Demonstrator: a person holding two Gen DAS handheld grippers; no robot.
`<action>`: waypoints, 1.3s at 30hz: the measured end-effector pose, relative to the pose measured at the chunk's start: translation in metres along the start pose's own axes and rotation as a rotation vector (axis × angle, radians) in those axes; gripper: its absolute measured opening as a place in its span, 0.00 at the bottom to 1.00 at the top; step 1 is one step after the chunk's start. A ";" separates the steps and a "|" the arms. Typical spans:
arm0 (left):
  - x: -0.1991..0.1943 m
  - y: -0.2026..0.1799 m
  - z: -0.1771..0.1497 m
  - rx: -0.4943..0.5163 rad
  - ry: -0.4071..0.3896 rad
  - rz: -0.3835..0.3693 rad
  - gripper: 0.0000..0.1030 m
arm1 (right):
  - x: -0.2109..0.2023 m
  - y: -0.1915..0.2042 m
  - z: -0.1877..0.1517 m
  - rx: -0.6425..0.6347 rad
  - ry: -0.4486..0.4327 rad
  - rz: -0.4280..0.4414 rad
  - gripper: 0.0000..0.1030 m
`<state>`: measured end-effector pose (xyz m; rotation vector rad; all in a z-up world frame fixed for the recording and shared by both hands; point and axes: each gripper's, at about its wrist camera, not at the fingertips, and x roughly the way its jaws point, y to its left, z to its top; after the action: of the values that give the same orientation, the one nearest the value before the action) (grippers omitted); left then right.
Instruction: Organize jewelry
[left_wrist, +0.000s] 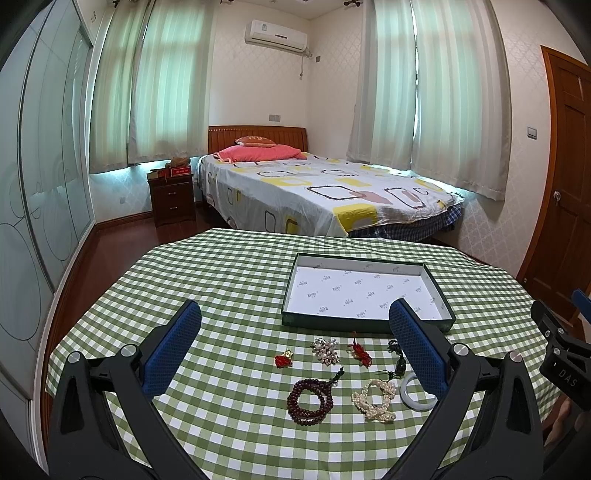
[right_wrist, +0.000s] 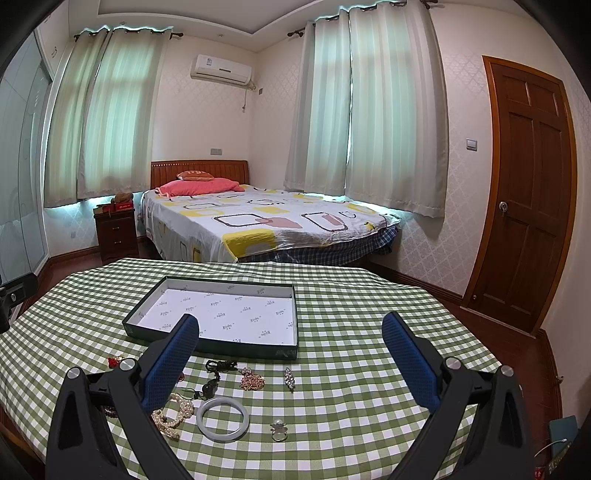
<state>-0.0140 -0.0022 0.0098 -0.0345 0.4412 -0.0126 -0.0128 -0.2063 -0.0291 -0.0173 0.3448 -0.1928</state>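
— Two grippers are held above a green-checked tablecloth (left_wrist: 229, 280), both spread wide with nothing between the blue pads. What is shown only in the left wrist view?

— Between the fingers of the left gripper (left_wrist: 295, 350), a dark red bead bracelet (left_wrist: 309, 401), a pearl strand (left_wrist: 375, 400), a small red charm (left_wrist: 283, 359), a pearl brooch (left_wrist: 325, 349) and a red tassel knot (left_wrist: 360, 352) are seen. A white bangle (left_wrist: 415, 391) is partly hidden behind the right finger's pad (left_wrist: 417, 354). Part of the right-hand rig is glimpsed at the frame's right edge.

— And in the right wrist view?

— Between the fingers of the right gripper (right_wrist: 290, 356), the bangle (right_wrist: 221, 419) is shown whole, with a ring (right_wrist: 279, 430), a narrow crystal clip (right_wrist: 289, 377) and a gold-toned brooch (right_wrist: 252, 379), none of which are seen from the left. The pearl strand (right_wrist: 173, 415) is half covered by the left finger (right_wrist: 168, 363). A black cord pendant (right_wrist: 216, 373) is visible in both views.

— Where is the tray?

— An open, shallow tray (left_wrist: 369, 260) with a white printed lining is set beyond the fingertips, past the jewelry; nothing lies in it.

— How are the tools posed?

— Both are held level, side by side, pointed across the table toward a bed (right_wrist: 258, 221).
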 end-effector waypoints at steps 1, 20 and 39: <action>0.000 0.000 0.000 0.000 0.000 0.000 0.96 | 0.000 0.000 0.000 0.000 0.000 0.000 0.94; 0.001 0.000 -0.001 -0.001 0.003 0.001 0.96 | 0.000 0.001 0.000 -0.001 0.000 0.001 0.94; 0.031 0.002 -0.020 0.005 0.063 -0.008 0.96 | 0.015 0.000 -0.017 -0.021 0.028 0.015 0.94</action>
<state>0.0056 -0.0011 -0.0211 -0.0305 0.5043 -0.0224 -0.0052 -0.2086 -0.0503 -0.0327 0.3748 -0.1745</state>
